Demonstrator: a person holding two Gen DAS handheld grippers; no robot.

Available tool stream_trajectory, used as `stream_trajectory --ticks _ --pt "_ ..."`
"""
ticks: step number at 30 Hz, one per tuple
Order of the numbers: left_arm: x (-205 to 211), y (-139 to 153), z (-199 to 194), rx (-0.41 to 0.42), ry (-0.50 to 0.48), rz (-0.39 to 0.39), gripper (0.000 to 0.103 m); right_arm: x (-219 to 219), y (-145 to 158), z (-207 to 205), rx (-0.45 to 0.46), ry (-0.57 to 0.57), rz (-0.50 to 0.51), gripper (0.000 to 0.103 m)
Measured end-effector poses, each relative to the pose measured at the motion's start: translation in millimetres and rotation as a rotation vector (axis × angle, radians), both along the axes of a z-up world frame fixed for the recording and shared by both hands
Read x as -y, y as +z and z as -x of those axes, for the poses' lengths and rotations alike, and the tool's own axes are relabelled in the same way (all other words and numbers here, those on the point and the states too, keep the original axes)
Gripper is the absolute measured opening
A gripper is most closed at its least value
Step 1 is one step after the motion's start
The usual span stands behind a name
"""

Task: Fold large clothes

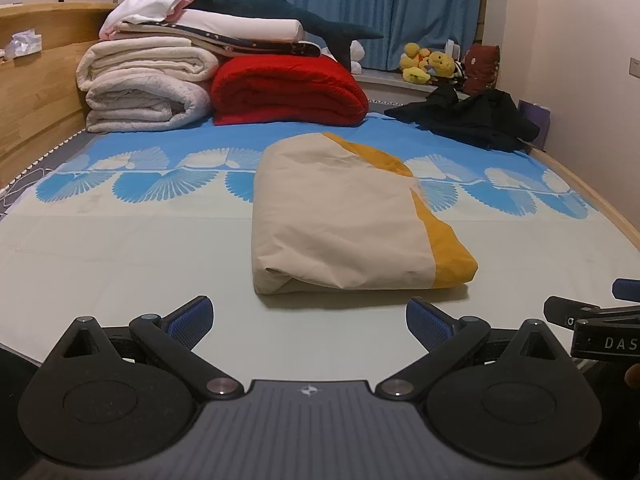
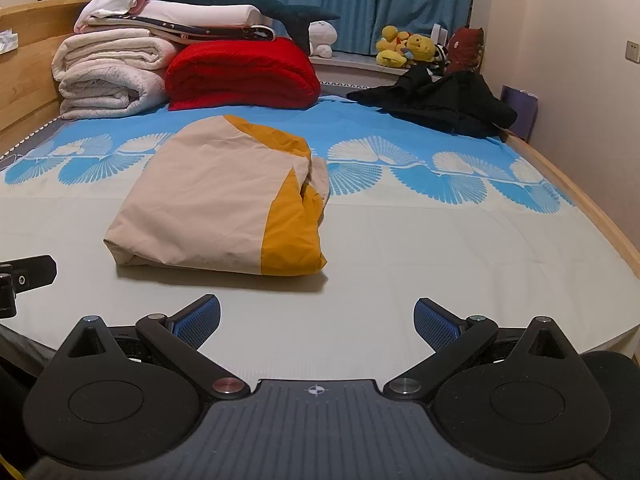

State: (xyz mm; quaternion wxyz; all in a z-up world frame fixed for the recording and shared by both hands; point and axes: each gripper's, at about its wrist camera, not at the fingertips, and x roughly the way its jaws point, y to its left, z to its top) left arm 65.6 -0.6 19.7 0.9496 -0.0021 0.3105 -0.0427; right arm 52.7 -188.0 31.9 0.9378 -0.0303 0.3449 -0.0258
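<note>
A beige and mustard-yellow garment (image 1: 340,216) lies folded into a compact rectangle on the bed sheet (image 1: 120,264); it also shows in the right wrist view (image 2: 224,200). My left gripper (image 1: 310,320) is open and empty, held back from the garment's near edge. My right gripper (image 2: 316,320) is open and empty, to the right of the garment's near edge. The right gripper's side shows at the right edge of the left wrist view (image 1: 600,320). A crumpled black garment (image 1: 472,118) lies at the far right of the bed, also in the right wrist view (image 2: 436,98).
Folded white quilts (image 1: 144,84), a red blanket (image 1: 288,90) and a plush shark (image 1: 288,12) are stacked at the head of the bed. Plush toys (image 2: 408,50) sit on the windowsill below blue curtains. A wooden bed frame (image 2: 580,192) runs along the right.
</note>
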Motion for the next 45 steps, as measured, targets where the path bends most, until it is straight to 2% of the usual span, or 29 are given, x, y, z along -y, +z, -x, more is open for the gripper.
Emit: stream_trajectory --ticks 45 --pt "2.5 -1.8 -1.4 0.013 -0.027 -0.002 0.103 2.8 -2.1 1.7 -0.001 0.011 0.005 0.102"
